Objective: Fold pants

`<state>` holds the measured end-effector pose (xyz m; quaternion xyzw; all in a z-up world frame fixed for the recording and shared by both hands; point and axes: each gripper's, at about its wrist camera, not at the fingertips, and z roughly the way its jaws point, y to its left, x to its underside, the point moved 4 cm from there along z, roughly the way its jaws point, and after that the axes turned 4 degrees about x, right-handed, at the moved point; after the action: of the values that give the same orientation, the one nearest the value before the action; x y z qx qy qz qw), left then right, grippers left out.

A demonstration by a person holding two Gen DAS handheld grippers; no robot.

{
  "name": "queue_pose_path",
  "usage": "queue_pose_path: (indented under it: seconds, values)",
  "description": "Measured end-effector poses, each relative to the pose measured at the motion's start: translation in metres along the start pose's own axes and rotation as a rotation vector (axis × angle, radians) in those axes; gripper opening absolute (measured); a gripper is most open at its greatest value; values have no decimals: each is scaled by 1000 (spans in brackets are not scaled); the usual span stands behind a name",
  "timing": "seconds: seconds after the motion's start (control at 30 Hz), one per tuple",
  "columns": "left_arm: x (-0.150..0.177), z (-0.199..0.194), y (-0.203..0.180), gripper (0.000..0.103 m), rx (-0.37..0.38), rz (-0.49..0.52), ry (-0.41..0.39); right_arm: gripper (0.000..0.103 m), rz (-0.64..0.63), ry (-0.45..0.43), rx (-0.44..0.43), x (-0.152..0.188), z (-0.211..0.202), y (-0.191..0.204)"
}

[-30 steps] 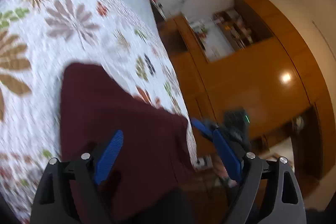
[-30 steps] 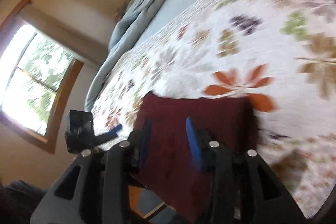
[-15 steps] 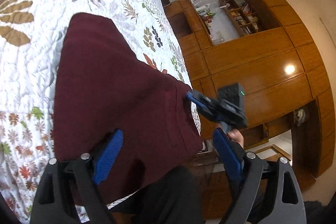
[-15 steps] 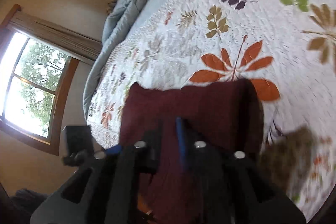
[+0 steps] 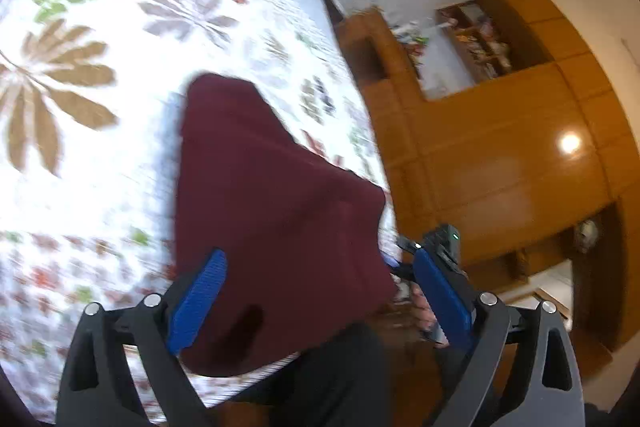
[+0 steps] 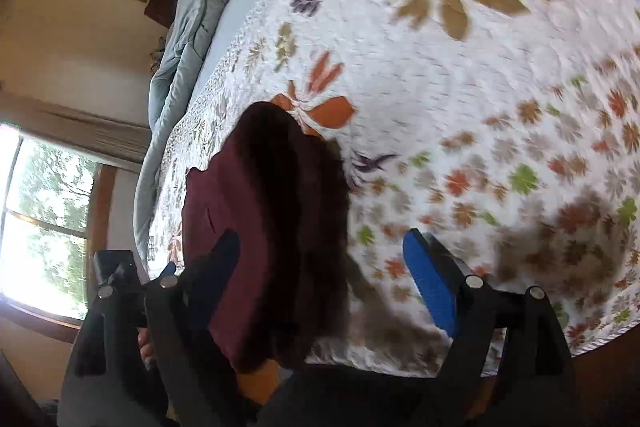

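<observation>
The dark maroon pants (image 5: pixel 272 203) lie folded in a compact stack on the flowered quilt (image 5: pixel 80 75) near the bed's front edge. They also show in the right wrist view (image 6: pixel 272 227). My left gripper (image 5: pixel 320 283) is open above the stack's near end, holding nothing. My right gripper (image 6: pixel 324 267) is open too, its jaws wide apart; its left finger is over the stack and its right finger over the bare quilt (image 6: pixel 480 87). The other gripper (image 5: pixel 440 247) shows at the stack's right side in the left wrist view.
A wooden wardrobe and shelves (image 5: pixel 500 147) stand to the right of the bed. A pale blue duvet (image 6: pixel 188 27) lies bunched at the headboard. A window (image 6: pixel 44 227) is on the left wall. The person's dark-clothed legs (image 5: pixel 320 379) are at the bed's edge.
My right gripper has opened wide and let go of the pants, drawing back to the right. The left gripper stays open and has pulled back a little. The stack lies still.
</observation>
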<state>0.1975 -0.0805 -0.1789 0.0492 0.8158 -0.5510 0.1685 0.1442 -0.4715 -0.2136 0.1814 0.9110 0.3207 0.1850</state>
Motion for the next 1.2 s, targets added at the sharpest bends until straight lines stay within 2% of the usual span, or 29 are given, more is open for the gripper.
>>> queue_pose_path:
  seconds: [0.07, 0.1, 0.17, 0.2, 0.27, 0.43, 0.57, 0.7, 0.83, 1.1, 1.13, 1.2]
  values:
    - [-9, -5, 15, 97, -23, -55, 12, 87, 45, 59, -51, 3, 2, -9]
    - [-10, -5, 21, 99, -11, -83, 27, 88, 50, 80, -88, 3, 2, -9]
    - [-12, -2, 31, 99, 43, -151, 79, 90, 39, 103, -117, 4, 4, -6]
    - [-15, 0, 39, 99, 45, -176, 98, 91, 36, 124, -129, 2, 7, -4]
    - [-19, 6, 52, 99, 10, -224, 124, 92, 41, 178, -135, -1, 19, 2]
    - [-22, 23, 62, 99, -26, -228, 204, 95, -2, 277, -77, -3, 52, 25]
    - [-20, 38, 64, 99, -44, -215, 260, 96, -36, 343, -83, -4, 72, 44]
    - [-12, 48, 68, 99, -43, -199, 307, 101, -60, 357, -50, -5, 87, 54]
    - [-11, 56, 66, 99, -71, -173, 354, 99, -67, 356, -58, -8, 92, 57]
    - [-8, 62, 52, 99, -113, -110, 357, 100, -110, 351, -49, 0, 90, 67]
    - [-8, 62, 53, 99, -114, -103, 356, 99, -122, 350, -44, 2, 90, 68]
    - [-7, 59, 57, 99, -87, -123, 340, 84, -127, 340, -26, 2, 88, 66]
